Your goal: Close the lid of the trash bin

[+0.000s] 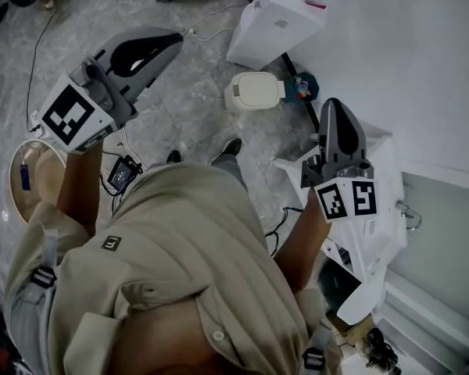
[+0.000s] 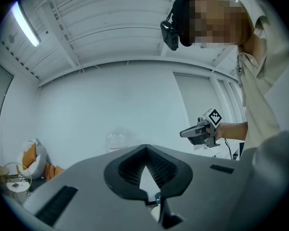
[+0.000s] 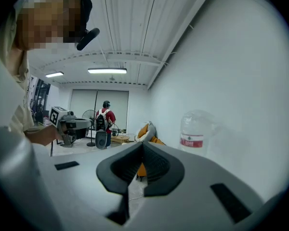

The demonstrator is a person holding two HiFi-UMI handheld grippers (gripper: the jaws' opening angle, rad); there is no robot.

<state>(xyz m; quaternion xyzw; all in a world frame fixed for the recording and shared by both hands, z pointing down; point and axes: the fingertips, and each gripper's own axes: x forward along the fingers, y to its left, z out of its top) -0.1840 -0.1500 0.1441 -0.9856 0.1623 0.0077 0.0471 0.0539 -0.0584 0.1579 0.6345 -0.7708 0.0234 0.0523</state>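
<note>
1. The left tool [image 1: 170,44] is held up in the air and points level. Its two jaws are pressed together, and nothing is between them.
2. In the left gripper view, the tips of the left tool [image 2: 145,147] meet in a point in front of a white wall [image 2: 111,109].
3. The right tool [image 1: 334,105] is held up too, close to the wall on the right side. Its jaws are together as well, and it holds nothing.
4. In the right gripper view, the tips of the right tool [image 3: 142,143] touch each other.
5. The trash bin [image 1: 254,92] stands on the grey floor [image 1: 180,108], ahead of the person's black shoe [image 1: 230,148]. In the head view it lies between the two tools, down low and well apart from both.
6. The lid [image 1: 256,88] lies flat on top of the trash bin. It looks closed.
7. A white box [image 1: 277,18] stands on the floor near the trash bin, on its far side. A small blue thing [image 1: 303,87] is just beside the bin, on the right.
8. In the right gripper view, a clear water bottle [image 3: 195,131] with a red label stands near the wall.
9. Far back in that view, another person in a red top [image 3: 105,117] stands in the room.
</note>
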